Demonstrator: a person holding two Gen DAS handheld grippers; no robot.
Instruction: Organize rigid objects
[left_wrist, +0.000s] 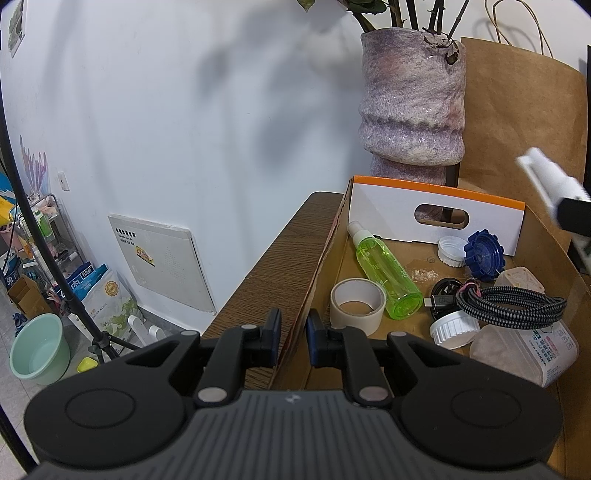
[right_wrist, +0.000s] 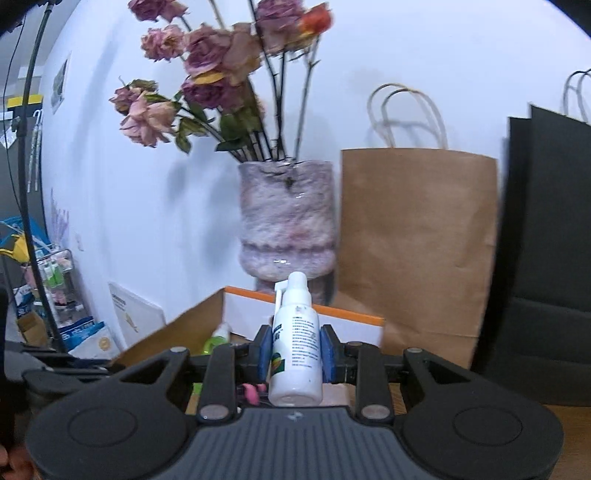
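An open cardboard box (left_wrist: 436, 218) stands on a wooden table (left_wrist: 269, 266). Inside lie a green spray bottle (left_wrist: 384, 273), a tape roll (left_wrist: 356, 304), a white cap (left_wrist: 452, 251), a blue toothed cap (left_wrist: 484, 254), a coiled black cable (left_wrist: 517, 302) and a wipes pack (left_wrist: 535, 350). My left gripper (left_wrist: 293, 321) is shut on the box's left wall. My right gripper (right_wrist: 295, 343) is shut on a white spray bottle (right_wrist: 295, 332), nozzle pointing away, held above the box (right_wrist: 177, 332). That bottle (left_wrist: 546, 173) shows blurred at the right edge of the left wrist view.
A mottled purple vase (right_wrist: 288, 221) of dried roses stands behind the box, with a brown paper bag (right_wrist: 417, 240) to its right and black bags (right_wrist: 546, 258) beyond. Left of the table, the floor holds a tripod (left_wrist: 74, 295), a green basin (left_wrist: 40, 347) and sacks.
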